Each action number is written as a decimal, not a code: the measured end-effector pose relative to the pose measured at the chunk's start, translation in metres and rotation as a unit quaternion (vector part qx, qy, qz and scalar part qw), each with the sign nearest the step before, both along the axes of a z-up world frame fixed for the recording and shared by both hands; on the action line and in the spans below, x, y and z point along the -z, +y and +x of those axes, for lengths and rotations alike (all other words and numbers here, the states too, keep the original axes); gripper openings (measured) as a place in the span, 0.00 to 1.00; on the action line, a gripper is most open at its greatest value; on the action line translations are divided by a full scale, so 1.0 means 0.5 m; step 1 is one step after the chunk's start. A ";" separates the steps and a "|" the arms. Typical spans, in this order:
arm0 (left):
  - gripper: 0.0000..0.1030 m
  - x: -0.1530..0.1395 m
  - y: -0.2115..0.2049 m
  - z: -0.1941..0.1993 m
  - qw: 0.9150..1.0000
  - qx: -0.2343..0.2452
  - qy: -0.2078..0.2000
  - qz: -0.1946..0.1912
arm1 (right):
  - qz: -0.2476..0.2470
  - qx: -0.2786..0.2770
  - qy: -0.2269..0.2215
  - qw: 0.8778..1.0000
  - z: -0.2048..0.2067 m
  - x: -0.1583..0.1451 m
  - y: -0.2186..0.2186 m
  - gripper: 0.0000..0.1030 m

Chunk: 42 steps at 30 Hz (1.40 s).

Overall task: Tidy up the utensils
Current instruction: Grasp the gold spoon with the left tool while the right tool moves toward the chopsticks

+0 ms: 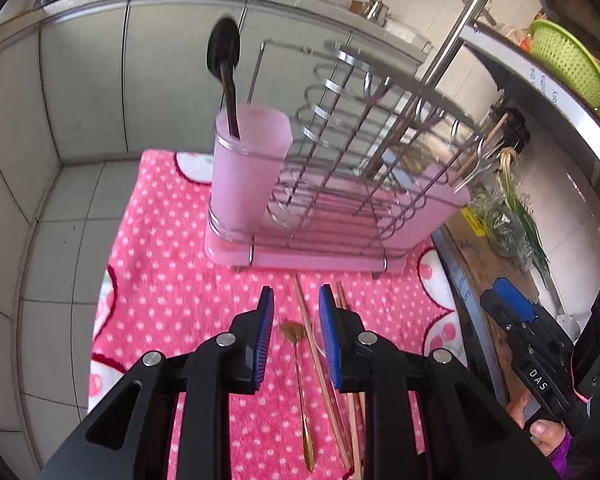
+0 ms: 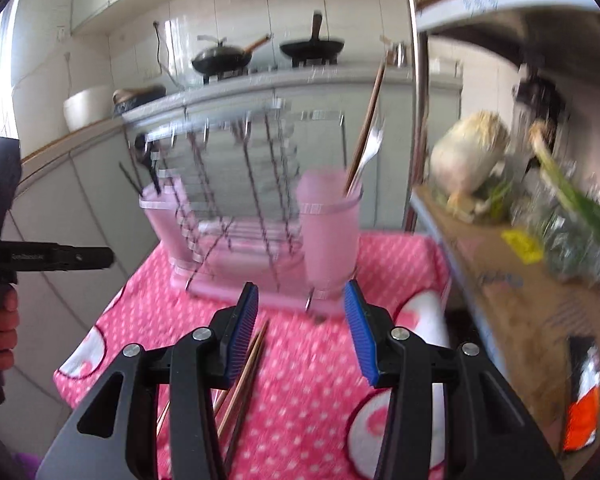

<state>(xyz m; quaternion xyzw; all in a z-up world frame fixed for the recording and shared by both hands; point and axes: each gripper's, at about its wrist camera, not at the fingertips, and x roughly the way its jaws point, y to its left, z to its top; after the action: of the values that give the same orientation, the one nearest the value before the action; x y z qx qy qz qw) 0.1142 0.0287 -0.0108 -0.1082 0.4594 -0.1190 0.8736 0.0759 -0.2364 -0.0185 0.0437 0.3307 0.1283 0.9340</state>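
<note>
A pink utensil rack with wire dividers stands on a pink dotted cloth. Its left cup holds a black spoon. In the right wrist view the right cup holds a fork and chopsticks. A gold spoon and several wooden chopsticks lie on the cloth. My left gripper is open and empty, just above the gold spoon. My right gripper is open and empty in front of the rack, with loose chopsticks by its left finger.
A shelf at the right carries a cardboard box and vegetables. A green colander sits on the shelf above. A metal pole rises beside the rack. Pans stand on the far stove. Tiled floor surrounds the cloth.
</note>
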 end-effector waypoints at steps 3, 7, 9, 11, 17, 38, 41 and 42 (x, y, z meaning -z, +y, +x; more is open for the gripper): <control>0.21 0.060 -0.013 0.014 0.999 0.002 0.044 0.002 | 0.016 -0.012 0.053 0.998 0.012 0.043 0.007 0.44; 0.21 0.124 -0.028 0.030 0.996 0.002 0.094 -0.001 | 0.018 -0.015 0.089 0.996 0.015 0.084 0.015 0.44; 0.21 0.149 -0.034 0.041 0.993 0.006 0.117 -0.006 | 0.020 -0.015 0.099 0.995 0.015 0.097 0.013 0.44; 0.19 0.167 -0.040 0.052 0.991 0.010 0.135 -0.011 | 0.028 -0.014 0.109 0.994 0.014 0.109 0.006 0.44; 0.17 0.210 -0.066 0.086 0.985 0.013 0.171 0.004 | 0.048 -0.010 0.132 0.990 0.018 0.132 -0.012 0.44; 0.03 0.249 -0.146 0.083 0.984 0.029 0.161 0.070 | 0.090 -0.033 0.190 0.977 0.044 0.169 0.006 0.39; 0.03 0.242 -0.124 0.087 0.985 0.011 0.167 0.038 | 0.089 -0.038 0.197 0.976 0.049 0.172 0.011 0.39; 0.03 0.236 -0.116 0.085 0.986 0.006 0.162 0.036 | 0.090 -0.039 0.201 0.975 0.053 0.174 0.013 0.39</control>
<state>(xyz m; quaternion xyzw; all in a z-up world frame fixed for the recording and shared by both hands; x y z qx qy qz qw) 0.1567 -0.0294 -0.1289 -0.0911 0.5997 -0.0887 0.7900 0.1023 -0.2297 -0.1055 0.1396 0.5003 0.1829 0.8347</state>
